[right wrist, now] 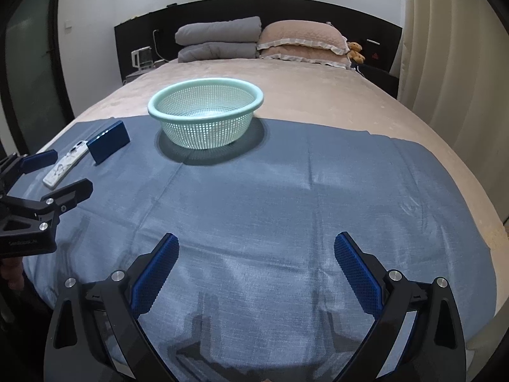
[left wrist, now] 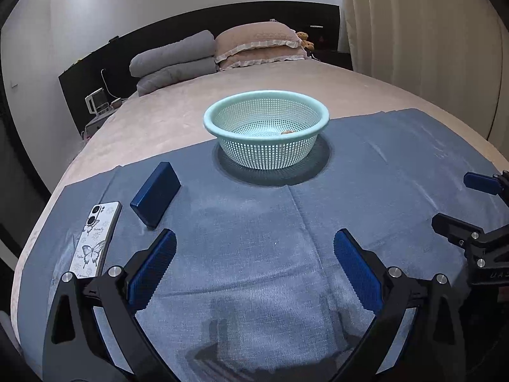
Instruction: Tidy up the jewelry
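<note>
**Clerk:** Stock on the bed, left to right?

**Me:** One phone [left wrist: 95, 238], butterfly case, face down on the blue cloth [left wrist: 254, 222]. One dark blue box [left wrist: 156, 198], shut, just beside it. One pale green mesh basket [left wrist: 266, 129] at the cloth's far edge; inside, one small brownish item [left wrist: 287, 132] on the bottom, too small to tell what kind of jewelry. Behind: two grey folded quilts [right wrist: 216, 43], two pink pillows [right wrist: 302, 44], one teddy bear [right wrist: 355, 51].

**Clerk:** And your tongs?

**Me:** Two pairs. My left tongs [left wrist: 254, 261] hover low over the near cloth, spread wide, gripping nothing. My right tongs [right wrist: 256, 264] likewise: level, wide apart, empty, alongside the left.
</note>
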Motion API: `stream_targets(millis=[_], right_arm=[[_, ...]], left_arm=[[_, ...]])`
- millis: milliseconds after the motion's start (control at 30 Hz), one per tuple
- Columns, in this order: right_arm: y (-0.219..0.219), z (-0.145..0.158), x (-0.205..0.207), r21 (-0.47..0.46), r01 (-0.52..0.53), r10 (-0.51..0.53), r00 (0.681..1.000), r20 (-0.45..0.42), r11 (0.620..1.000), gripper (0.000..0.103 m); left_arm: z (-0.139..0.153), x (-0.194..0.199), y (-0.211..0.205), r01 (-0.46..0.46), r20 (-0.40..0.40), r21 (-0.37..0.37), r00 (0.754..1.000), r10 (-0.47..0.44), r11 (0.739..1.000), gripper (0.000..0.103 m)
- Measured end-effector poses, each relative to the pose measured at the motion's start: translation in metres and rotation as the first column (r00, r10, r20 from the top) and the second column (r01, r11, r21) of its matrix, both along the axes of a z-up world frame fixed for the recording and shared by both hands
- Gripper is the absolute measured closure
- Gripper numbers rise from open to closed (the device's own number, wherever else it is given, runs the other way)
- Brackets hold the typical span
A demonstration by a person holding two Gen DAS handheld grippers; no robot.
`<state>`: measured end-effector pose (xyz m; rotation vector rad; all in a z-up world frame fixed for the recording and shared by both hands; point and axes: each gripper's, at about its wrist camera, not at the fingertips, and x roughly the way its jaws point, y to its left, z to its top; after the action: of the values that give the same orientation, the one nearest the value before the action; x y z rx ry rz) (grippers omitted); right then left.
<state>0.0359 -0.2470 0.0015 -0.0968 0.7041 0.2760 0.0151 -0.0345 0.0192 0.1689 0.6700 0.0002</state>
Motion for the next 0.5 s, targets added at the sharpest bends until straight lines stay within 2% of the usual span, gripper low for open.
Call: stream_targets(millis=[200,267,500], right_arm=[[0.0009,-0.0006,-0.0001,0.0,0.012,-0.012,1.0,0.008,1.0,0.009],[0.0012,-0.0016,-0.0005,-0.004,0.016,-0.016,1.0,0.008,1.0,0.009],[0.0031,-0.0011,-0.0009,-0.011,0.017,-0.017,1.0,0.017,1.0,0.009]], left_arm=[[-0.005,0.0018,0.0026,-0.008,-0.028,-0.011,1.0,0.008,1.0,0.006],[-0.005,0.0006,0.0034,-0.005,-0.023,-0.022,1.0,0.005,1.0,0.006],[-0.0034,-0.0047,-0.0052,0.028,0.004,0.007,1.0,-0.028,1.0,0.006]])
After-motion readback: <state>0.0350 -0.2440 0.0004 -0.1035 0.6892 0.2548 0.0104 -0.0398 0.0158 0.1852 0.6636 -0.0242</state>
